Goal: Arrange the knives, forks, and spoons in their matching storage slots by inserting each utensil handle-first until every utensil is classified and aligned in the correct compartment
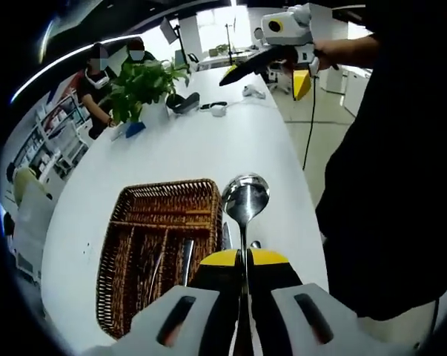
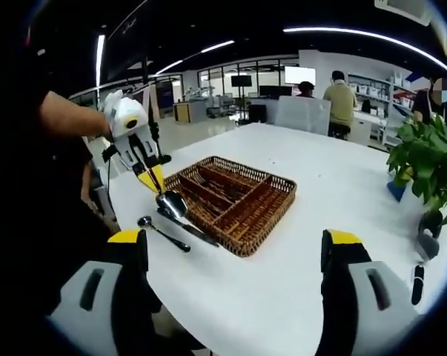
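Two hand-held grippers are at work over a long white table (image 2: 282,245). The left gripper (image 1: 244,261), with yellow-tipped black jaws, is clenched on the handle of a large shiny metal spoon (image 1: 244,199), whose bowl points away beyond the jaw tips. In the right gripper view that same gripper (image 2: 155,181) tilts downward in a person's bare forearm and hand, the spoon's bowl (image 2: 171,203) hanging just above the table. The right gripper (image 2: 234,248) is released, jaws spread wide with nothing between them, level above the table; in the left gripper view it (image 1: 234,74) is raised high, far ahead of the left one.

One brown woven wicker cutlery tray (image 2: 242,211) with long compartments lies just left of the spoon as the left gripper sees it. Beside the tray lie one smaller metal spoon (image 2: 162,233) and one dark-handled knife (image 2: 187,227). One leafy green potted plant (image 1: 140,87) stands far beyond the tray. Three seated people are visible at the room's far end.
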### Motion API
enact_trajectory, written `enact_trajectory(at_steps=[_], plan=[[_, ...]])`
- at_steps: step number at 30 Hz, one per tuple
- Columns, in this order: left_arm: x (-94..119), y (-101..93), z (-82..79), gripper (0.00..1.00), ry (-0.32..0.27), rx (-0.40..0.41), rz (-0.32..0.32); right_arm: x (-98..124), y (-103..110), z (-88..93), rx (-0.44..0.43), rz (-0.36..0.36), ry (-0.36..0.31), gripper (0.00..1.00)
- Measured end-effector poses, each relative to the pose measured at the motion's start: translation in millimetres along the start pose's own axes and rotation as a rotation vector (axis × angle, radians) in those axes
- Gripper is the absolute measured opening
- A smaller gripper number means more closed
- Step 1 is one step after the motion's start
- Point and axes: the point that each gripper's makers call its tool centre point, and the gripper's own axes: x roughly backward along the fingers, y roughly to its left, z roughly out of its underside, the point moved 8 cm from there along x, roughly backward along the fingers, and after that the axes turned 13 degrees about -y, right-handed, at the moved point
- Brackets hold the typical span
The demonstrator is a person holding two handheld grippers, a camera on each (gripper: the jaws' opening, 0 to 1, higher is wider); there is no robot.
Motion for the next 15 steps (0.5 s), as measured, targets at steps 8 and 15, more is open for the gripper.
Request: enact_trajectory(at_steps=[8,15], plan=[[5.9,2.6,-12.2,0.01,0.009,-0.043,-0.011,0.5,-3.7,-7.2,-0.007,-0.009,-0.023,1.0],[5.6,6.1,-16.8,0.01,0.008,-0.061,-0.018,-3.7,-4.1,-7.3,-0.028,-0.004,-0.039,1.0]])
